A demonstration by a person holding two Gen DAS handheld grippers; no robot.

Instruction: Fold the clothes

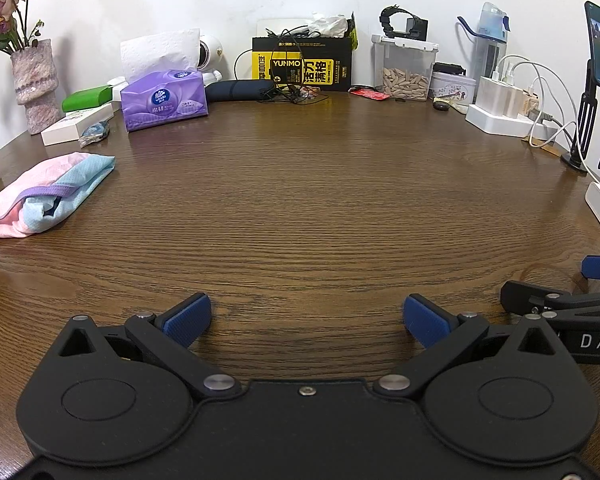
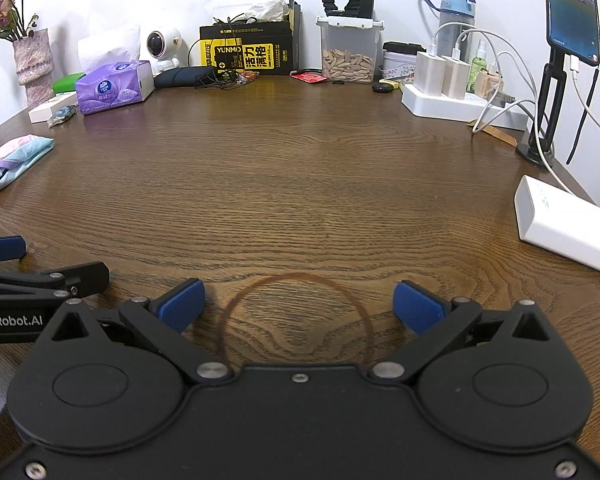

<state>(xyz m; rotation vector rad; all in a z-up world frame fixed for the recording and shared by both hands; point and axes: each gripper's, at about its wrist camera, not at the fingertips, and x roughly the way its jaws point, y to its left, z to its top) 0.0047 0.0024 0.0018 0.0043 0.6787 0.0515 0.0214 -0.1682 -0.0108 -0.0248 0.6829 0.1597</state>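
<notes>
the only garment in view is a pink and blue cloth (image 1: 46,194) lying as a compact bundle at the far left of the table (image 1: 320,200), well apart from both claws, with a purple band showing along its open side. judged from how it lies, it looks already folded and set aside, so the task seems at or near its end; no other clothes show anywhere on the wood, though whatever lies outside these views cannot be ruled out. the left gripper (image 1: 307,320) sits low over bare wood with its jaws spread wide and nothing between them, and the right gripper (image 2: 298,305) is the same, wide and empty, just beside it, over a faint ring mark (image 2: 298,316) in the wood. as for containers along the back wall: a clear lidded tub (image 1: 404,68) is partly filled with pale seeds or nuts, too small to tell which; a purple tissue box (image 1: 164,98) has a tissue standing out of its top; a black and yellow box (image 1: 302,64) holds crumpled paper and tangled cables; a vase (image 1: 36,80) holds dried roses; a small round tin (image 1: 454,85) is closed, contents hidden.
</notes>
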